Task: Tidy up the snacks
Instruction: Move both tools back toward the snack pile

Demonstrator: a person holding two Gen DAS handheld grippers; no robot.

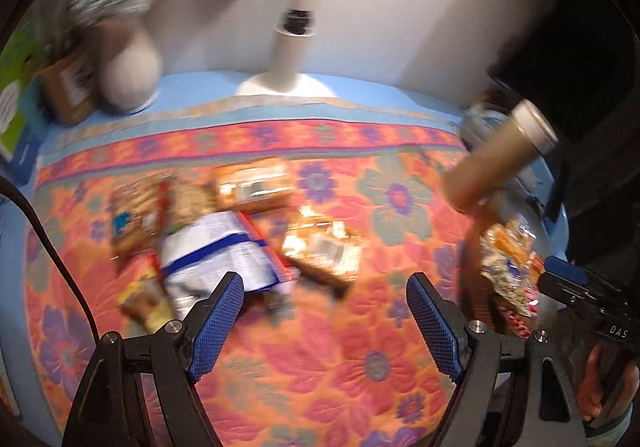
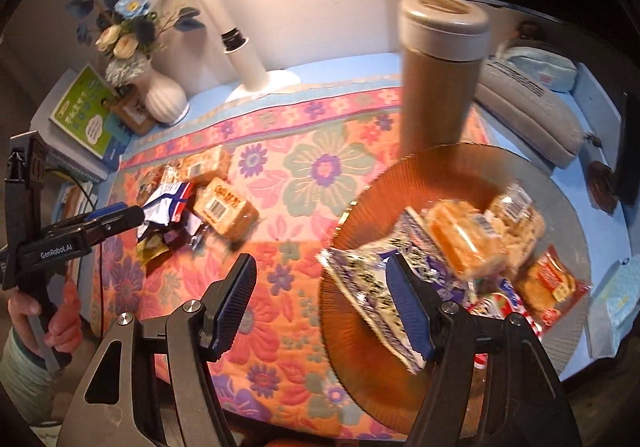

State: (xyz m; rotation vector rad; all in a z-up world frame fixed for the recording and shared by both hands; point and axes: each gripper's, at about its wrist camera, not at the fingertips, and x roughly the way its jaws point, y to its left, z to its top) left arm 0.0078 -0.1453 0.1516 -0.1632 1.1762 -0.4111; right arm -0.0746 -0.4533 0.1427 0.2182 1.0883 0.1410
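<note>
Several snacks [image 2: 472,243] already lie heaped on the amber plate [image 2: 372,207], seemingly the gathering spot; the rest [image 1: 224,231] lie scattered on the flowered surface [image 1: 320,359] — likely next to go. Left tool [image 1: 325,321] spread, nothing between its pads, above the loose packets; right tool [image 2: 326,307] also spread and empty, at the plate's edge. "GenRobot.AI" and "DAS" show on the tools; wrapper print is too blurred to read.

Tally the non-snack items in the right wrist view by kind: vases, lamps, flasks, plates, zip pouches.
Vase: 1
Lamp: 1
Flask: 1
Plate: 1
Zip pouches: 2, a grey pouch and a light blue pouch
Total: 6
</note>
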